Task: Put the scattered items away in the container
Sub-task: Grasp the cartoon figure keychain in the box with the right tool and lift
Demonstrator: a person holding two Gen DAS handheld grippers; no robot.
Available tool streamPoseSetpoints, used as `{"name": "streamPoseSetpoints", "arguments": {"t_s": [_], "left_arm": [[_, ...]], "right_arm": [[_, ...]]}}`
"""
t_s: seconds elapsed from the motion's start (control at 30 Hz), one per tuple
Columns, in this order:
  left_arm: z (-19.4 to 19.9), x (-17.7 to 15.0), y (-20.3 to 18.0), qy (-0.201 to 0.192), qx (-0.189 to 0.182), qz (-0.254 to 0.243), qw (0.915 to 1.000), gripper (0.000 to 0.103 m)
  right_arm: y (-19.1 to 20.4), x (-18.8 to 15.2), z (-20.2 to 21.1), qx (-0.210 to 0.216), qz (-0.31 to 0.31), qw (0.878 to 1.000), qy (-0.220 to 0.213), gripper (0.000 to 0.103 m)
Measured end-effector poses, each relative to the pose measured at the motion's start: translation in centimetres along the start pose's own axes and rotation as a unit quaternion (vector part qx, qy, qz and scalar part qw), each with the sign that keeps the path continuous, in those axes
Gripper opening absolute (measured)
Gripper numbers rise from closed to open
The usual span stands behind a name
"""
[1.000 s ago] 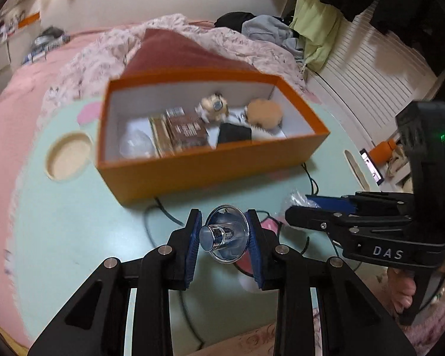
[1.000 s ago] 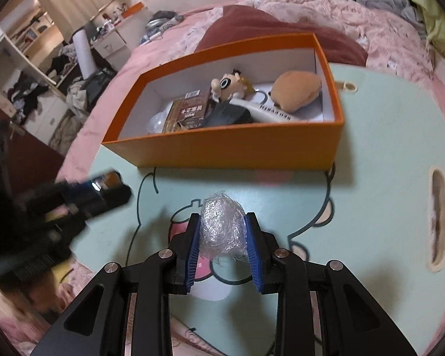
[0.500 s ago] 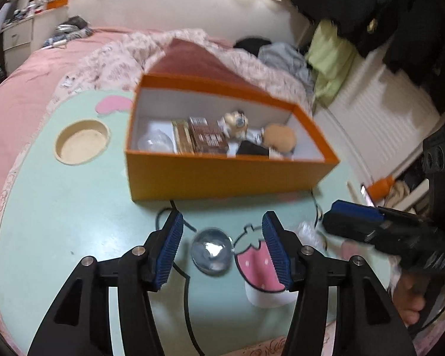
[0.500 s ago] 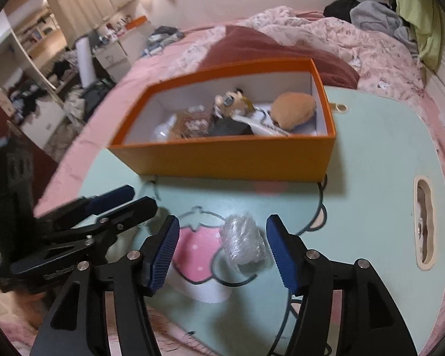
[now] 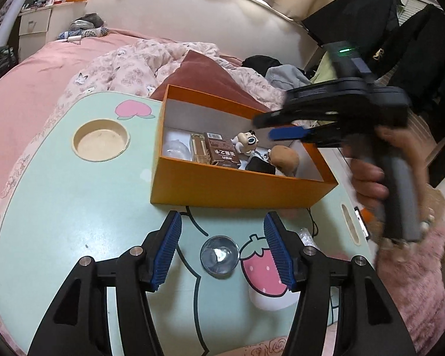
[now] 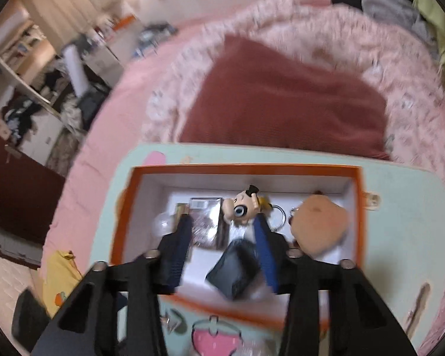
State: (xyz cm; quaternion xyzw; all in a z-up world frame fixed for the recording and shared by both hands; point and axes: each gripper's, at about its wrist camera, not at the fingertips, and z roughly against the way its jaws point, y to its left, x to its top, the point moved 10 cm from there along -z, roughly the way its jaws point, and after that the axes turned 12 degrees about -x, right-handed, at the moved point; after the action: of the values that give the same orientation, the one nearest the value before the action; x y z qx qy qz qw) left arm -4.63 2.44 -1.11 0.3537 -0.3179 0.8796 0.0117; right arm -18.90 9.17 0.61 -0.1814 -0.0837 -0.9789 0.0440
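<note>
Right hand-held gripper (image 6: 222, 246) now over orange box (image 6: 359, 207), jaws closing, empty.

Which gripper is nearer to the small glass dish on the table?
Left. The left gripper hangs open right over the glass dish, which lies between its fingers; the right gripper is farther off, above the orange box.

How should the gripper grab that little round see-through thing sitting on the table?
The clear round piece lies flat on the table, its round face up, between the open left gripper pads. Probably best to come straight down from above and pinch its rim on two opposite sides; the shiny top offers nothing to hold.
</note>
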Motion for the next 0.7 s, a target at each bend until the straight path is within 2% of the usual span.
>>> {"name": "streamPoseSetpoints", "arguments": {"t_s": [0.23,0.33,0.43,0.53,0.6,0.7], "left_arm": [[0.4,0.2,-0.2,-0.007,0.011,-0.013,0.9998,0.059],[0.3,0.2,-0.3,-0.005,0.009,-0.012,0.9999,0.059],[0.3,0.3,-0.2,-0.004,0.01,-0.009,0.9999,0.059],[0.3,0.3,-0.1,-0.004,0.01,-0.007,0.9999,0.059],[0.3,0.4,-0.1,-0.004,0.012,-0.007,0.9999,0.059],[0.2,0.5,-0.1,-0.002,0.014,-0.007,0.9999,0.059]], "right_arm": [[0.0,0.3,-3.3,-0.042,0.016,0.999,0.024,0.037],[0.4,0.0,-5.0,-0.058,0.031,0.996,0.053,0.039],[0.0,0.5,-5.6,-0.04,0.008,0.998,0.055,0.038],[0.0,0.5,-5.4,-0.044,0.014,0.998,0.046,0.038],[-0.1,0.6,-4.6,-0.037,0.011,0.999,0.033,0.038],[0.0,0.9,-1.8,0.0,0.001,1.0,0.007,0.038]]}}
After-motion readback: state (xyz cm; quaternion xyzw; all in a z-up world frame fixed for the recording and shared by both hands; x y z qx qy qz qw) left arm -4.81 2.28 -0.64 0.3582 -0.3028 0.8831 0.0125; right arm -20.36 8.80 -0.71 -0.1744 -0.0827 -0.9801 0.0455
